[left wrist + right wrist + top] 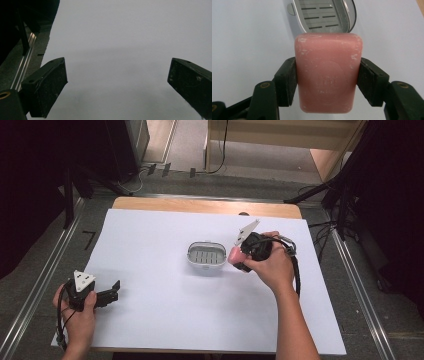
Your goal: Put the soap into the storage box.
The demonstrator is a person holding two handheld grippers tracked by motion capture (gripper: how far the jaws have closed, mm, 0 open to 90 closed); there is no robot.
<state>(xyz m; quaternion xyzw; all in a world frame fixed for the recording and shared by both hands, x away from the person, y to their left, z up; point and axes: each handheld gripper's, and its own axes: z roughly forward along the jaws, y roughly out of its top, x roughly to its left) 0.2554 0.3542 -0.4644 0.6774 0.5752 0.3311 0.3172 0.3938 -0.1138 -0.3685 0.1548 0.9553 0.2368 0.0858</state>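
A pink bar of soap (328,75) is clamped between the two black jaws of my right gripper (327,81), which is shut on it. In the high view the soap (234,254) hangs just right of a grey slatted soap dish (206,257) at the middle of the white sheet. The right gripper view has the dish (325,15) straight ahead, just beyond the soap. My left gripper (116,291) rests near the table's front left corner, open, its jaws wide apart over bare white sheet (117,75) with nothing between them.
A white sheet (165,315) covers most of the wooden table (200,205). Metal rails (35,290) run along both sides of the table, with a grey floor beyond. Cables and dark stands are at the back and right.
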